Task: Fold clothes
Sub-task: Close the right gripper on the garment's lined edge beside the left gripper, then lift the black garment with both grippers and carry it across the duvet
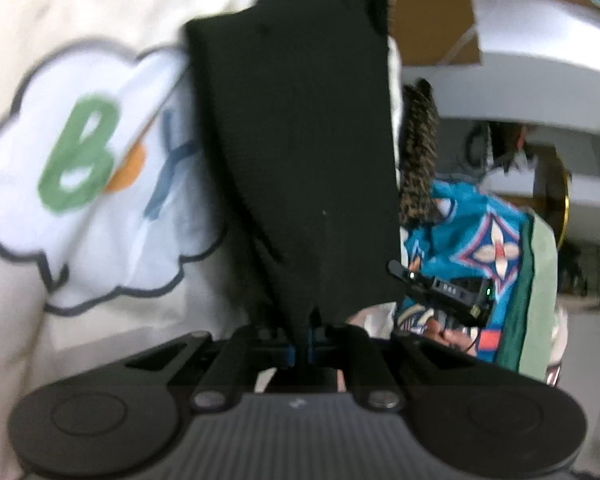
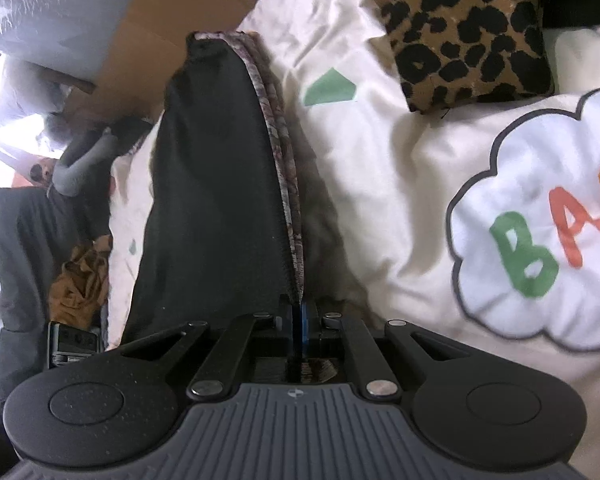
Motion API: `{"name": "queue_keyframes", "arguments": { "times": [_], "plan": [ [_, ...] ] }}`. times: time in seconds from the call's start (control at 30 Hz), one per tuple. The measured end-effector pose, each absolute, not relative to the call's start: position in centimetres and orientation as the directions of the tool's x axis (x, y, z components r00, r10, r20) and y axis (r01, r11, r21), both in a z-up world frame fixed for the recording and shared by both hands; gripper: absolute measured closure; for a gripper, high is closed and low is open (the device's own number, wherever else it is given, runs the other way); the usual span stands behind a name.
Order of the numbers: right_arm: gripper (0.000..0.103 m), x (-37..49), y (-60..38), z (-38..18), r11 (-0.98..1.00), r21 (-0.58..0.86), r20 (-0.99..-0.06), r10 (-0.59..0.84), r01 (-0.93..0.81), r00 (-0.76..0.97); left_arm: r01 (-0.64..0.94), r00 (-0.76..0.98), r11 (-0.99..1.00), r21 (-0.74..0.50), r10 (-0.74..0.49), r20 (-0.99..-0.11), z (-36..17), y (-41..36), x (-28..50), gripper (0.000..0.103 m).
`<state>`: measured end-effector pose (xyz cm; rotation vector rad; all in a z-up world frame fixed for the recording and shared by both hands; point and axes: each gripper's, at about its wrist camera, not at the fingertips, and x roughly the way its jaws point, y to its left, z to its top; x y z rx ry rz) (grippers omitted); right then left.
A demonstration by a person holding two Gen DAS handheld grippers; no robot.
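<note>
Your left tool [image 1: 304, 350] is clamped on a black garment [image 1: 300, 152]; its blue pads are pinched together with the cloth's lower edge caught between them. From there the fabric runs away from the camera as a tall, flat panel, matte, with a fine knit-like grain and a ragged notch near the pads. This view is blurred, so finer detail is lost.

Your right tool [image 2: 300, 326] is likewise closed tight on the same black garment [image 2: 212, 200], gripping it at a marbled grey-purple trim [image 2: 288, 184] that follows the cloth's right edge in a long curve. Here the black panel narrows to a puckered, bunched tip at the far end.

The garment hangs over a cream duvet [image 2: 380, 152], soft and creased, printed with a white cloud shape [image 2: 540, 220] outlined in dark grey and carrying green, red and orange letters. A small green printed patch [image 2: 330, 88] lies beside the trim.

A leopard-print cushion [image 2: 468, 28], plush and square-cornered, sits on the duvet at the far right. In the left-wrist view a turquoise patterned cloth [image 1: 480, 240] with flower motifs shows right of the garment, with a small black device [image 1: 448, 288] in front of it. Brown cardboard [image 2: 148, 40] lies behind the garment's tip.
</note>
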<state>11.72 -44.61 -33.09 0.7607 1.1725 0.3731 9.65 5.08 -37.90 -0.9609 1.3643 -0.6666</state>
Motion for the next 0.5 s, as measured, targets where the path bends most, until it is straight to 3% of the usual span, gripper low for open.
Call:
{"name": "queue_keyframes", "arguments": {
  "times": [0.5],
  "plan": [
    [0.102, 7.1, -39.7, -28.2, 0.596, 0.782, -0.614, 0.687, 0.182, 0.389, -0.054, 0.159, 0.492, -0.869, -0.855, -0.494, -30.5, 11.1, 10.2, 0.099]
  ]
}}
